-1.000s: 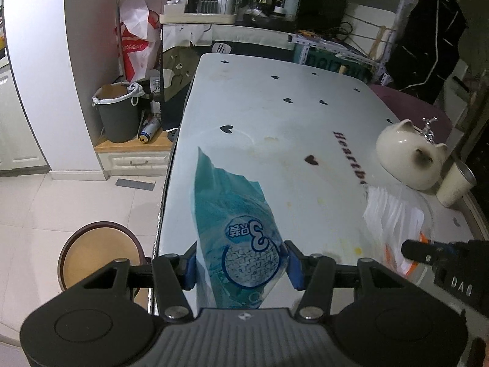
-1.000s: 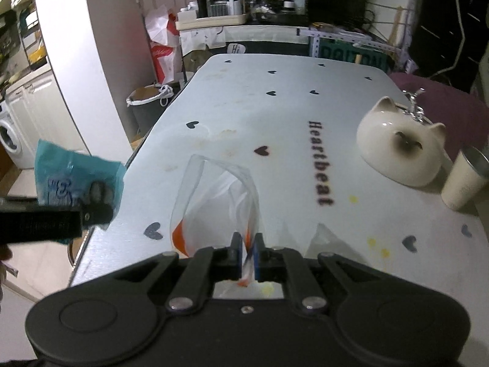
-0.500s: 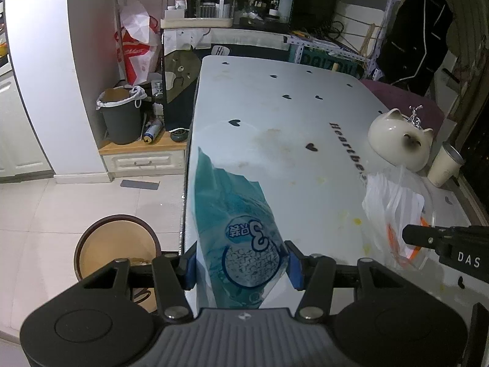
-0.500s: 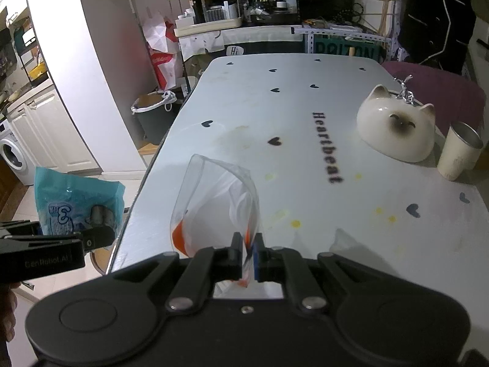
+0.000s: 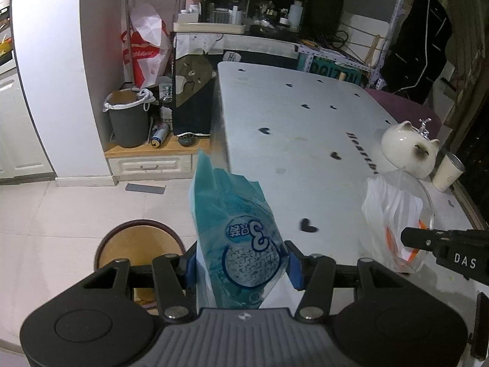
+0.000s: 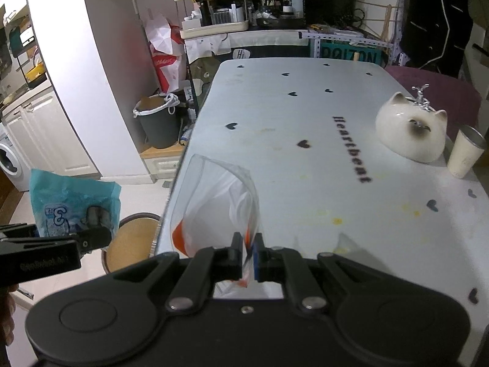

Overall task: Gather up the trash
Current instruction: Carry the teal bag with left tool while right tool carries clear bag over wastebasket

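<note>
My left gripper (image 5: pixel 241 264) is shut on a teal plastic wrapper (image 5: pixel 235 232) with a printed "3", held upright over the table's near left corner. The same teal wrapper (image 6: pixel 73 205) shows at the left of the right wrist view, beyond the table's edge. My right gripper (image 6: pixel 247 255) is shut on a clear plastic bag (image 6: pixel 220 205) with white and orange inside, held above the white table (image 6: pixel 305 159). In the left wrist view that clear bag (image 5: pixel 394 214) hangs from the right gripper's finger at the right. A dark grey trash bin (image 5: pixel 128 119) with a white liner stands on a low wooden step by the wall.
A white cat-shaped pot (image 6: pixel 411 133) and a cream cup (image 6: pixel 464 156) stand at the table's right side. A round wooden stool (image 5: pixel 137 247) sits on the tiled floor by the near left corner. Shelves, a red-and-white bag (image 5: pixel 146 52) and a spray can (image 5: pixel 159 136) crowd the far wall.
Both grippers have drawn back from the table together, each keeping its load. More of the floor, the stool and the bin has come into view.
</note>
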A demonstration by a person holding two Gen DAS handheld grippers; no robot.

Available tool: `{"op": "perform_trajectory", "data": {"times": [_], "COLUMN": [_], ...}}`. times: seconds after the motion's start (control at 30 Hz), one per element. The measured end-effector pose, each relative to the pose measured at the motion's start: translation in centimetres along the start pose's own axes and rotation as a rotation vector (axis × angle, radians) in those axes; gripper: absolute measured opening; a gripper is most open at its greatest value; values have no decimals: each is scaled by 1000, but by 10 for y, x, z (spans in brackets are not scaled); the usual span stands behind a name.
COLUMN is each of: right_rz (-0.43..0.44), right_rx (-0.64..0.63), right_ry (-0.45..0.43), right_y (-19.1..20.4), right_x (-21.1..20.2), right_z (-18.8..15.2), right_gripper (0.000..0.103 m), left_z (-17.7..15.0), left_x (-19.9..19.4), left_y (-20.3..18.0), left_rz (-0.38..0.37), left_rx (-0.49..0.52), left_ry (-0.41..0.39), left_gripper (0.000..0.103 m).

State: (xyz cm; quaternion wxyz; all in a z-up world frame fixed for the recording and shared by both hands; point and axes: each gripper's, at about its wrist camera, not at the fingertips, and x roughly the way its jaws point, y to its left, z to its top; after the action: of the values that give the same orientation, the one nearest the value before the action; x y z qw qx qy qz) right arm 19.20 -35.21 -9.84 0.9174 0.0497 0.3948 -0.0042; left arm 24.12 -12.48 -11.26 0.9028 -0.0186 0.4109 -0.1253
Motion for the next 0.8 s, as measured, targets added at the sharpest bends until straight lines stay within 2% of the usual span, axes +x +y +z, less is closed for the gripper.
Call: {"op": "perform_trajectory", "data": {"times": [0.47, 0.8], "right_rz": [23, 60], "right_rx": [0, -6], "right_ry": [0, 42], "right_y": [120, 174], "right_x": [33, 79], "right_z": [17, 34], "right_gripper": [6, 6], "left_z": [22, 38], "left_x": [0, 22], "left_y": [121, 195], "left_rz": [12, 50], "left_rx": [0, -57], "left_ry": [6, 33], "left_gripper": [55, 55]}}
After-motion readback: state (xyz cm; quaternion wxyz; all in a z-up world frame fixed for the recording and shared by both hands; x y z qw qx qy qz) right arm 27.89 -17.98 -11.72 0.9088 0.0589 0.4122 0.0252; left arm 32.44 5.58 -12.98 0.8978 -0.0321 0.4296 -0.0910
